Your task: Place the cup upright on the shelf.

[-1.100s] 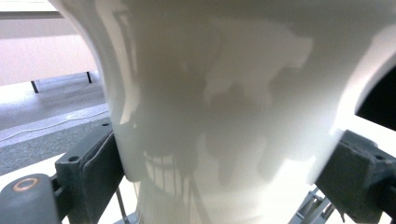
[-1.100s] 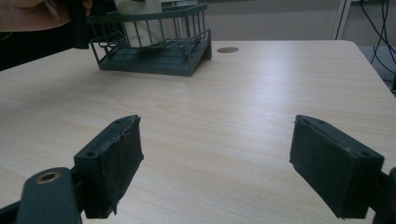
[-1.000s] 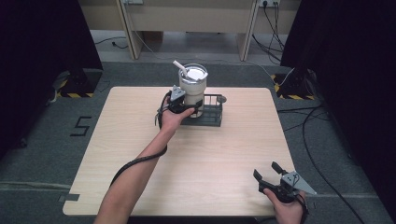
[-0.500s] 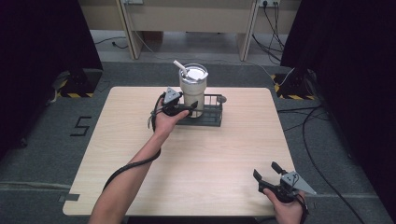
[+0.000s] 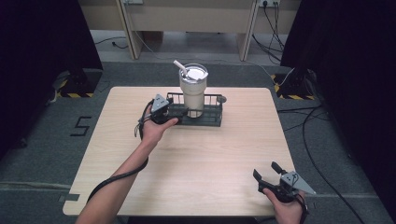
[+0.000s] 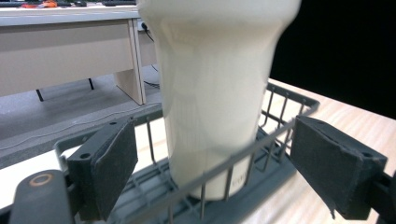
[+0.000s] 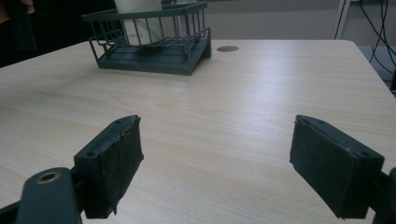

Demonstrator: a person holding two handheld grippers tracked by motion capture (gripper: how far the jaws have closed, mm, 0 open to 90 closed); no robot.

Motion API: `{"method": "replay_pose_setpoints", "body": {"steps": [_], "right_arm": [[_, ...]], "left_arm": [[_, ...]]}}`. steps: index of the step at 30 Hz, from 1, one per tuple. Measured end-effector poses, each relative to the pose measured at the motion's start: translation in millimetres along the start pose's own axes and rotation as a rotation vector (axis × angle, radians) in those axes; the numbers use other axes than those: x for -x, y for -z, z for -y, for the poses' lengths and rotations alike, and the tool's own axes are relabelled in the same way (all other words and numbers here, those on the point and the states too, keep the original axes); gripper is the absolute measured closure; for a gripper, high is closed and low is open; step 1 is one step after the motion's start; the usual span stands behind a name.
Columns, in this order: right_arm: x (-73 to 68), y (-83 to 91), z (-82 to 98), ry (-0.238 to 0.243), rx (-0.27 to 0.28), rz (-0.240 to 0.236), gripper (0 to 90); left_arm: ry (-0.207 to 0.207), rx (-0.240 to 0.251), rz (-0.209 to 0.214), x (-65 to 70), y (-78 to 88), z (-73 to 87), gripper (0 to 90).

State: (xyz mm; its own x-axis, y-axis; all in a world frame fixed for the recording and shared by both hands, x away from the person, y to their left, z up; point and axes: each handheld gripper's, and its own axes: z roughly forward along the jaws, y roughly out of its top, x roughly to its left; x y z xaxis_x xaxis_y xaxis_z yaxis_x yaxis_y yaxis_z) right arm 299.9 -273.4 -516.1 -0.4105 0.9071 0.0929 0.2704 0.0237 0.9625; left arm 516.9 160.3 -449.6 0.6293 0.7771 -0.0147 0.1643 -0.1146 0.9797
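A cream tumbler (image 5: 193, 91) with a clear lid and a white straw stands upright in a dark wire basket (image 5: 211, 117) at the back middle of the table. My left gripper (image 5: 180, 112) is at the basket's left end, open, its jaws wide apart. In the left gripper view the tumbler (image 6: 212, 88) rises just beyond the basket's rail (image 6: 261, 140), with the pads (image 6: 109, 165) on either side and not touching it. My right gripper (image 5: 265, 171) rests near the table's front right corner, open and holding nothing. The basket (image 7: 154, 37) lies far ahead in the right gripper view.
The wooden table (image 5: 196, 163) has a small round hole (image 5: 221, 99) behind the basket's right end. Desks and cables stand on the floor behind the table. A cable trails from my left gripper along the forearm.
My left gripper has drawn back to the left from the tumbler to the basket's left end. The right gripper has stayed where it was.
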Motion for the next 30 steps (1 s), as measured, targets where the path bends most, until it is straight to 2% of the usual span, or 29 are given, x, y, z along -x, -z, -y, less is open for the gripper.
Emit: {"method": "replay_pose_setpoints", "body": {"steps": [17, 25, 30], "right_arm": [[-1.0, -0.1, -0.1, 0.003, -0.006, 0.004, 17.3], [-1.3, 0.0, -0.1, 0.004, -0.007, 0.005, 17.3], [-1.3, -0.3, -0.1, 0.006, -0.007, 0.004, 17.2]], "left_arm": [[-0.007, 0.004, 0.011, 4.8, 76.8, 36.7, 14.3], [0.007, -0.004, 0.004, 11.6, 106.7, 61.1, 14.3], [0.012, -0.019, 0.004, 17.4, 119.7, 73.5, 14.3]]}}
